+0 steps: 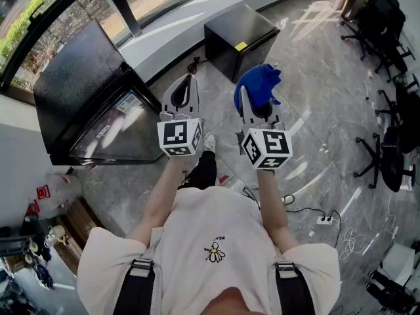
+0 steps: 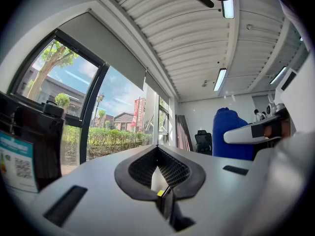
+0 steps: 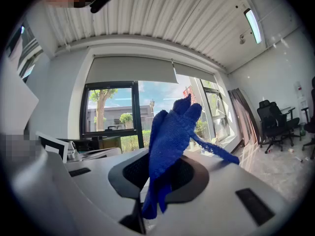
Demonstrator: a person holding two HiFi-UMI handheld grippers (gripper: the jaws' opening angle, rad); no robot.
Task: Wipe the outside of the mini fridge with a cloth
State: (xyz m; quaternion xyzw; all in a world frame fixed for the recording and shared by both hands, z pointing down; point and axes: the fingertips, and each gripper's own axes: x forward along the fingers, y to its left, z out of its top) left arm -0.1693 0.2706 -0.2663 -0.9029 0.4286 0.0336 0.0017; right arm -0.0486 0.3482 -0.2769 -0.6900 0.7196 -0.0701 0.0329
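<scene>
The black mini fridge (image 1: 239, 39) stands on the floor by the window ledge, a yellow label on its top edge. Both grippers are held up in front of the person, well short of the fridge. My right gripper (image 1: 254, 92) is shut on a blue cloth (image 1: 257, 84), which bunches above the jaws. In the right gripper view the blue cloth (image 3: 170, 141) hangs out of my right gripper (image 3: 156, 183) and hides the fingertips. My left gripper (image 1: 189, 81) is shut and holds nothing. In the left gripper view my left gripper (image 2: 158, 175) has its pads pressed together, and the cloth (image 2: 231, 132) shows at right.
A large black cabinet with a glass front (image 1: 85, 104) stands at the left by the window. Black office chairs (image 1: 387, 25) line the right side. A power strip and cables (image 1: 325, 220) lie on the floor at lower right. Cluttered shelves (image 1: 33, 241) are at lower left.
</scene>
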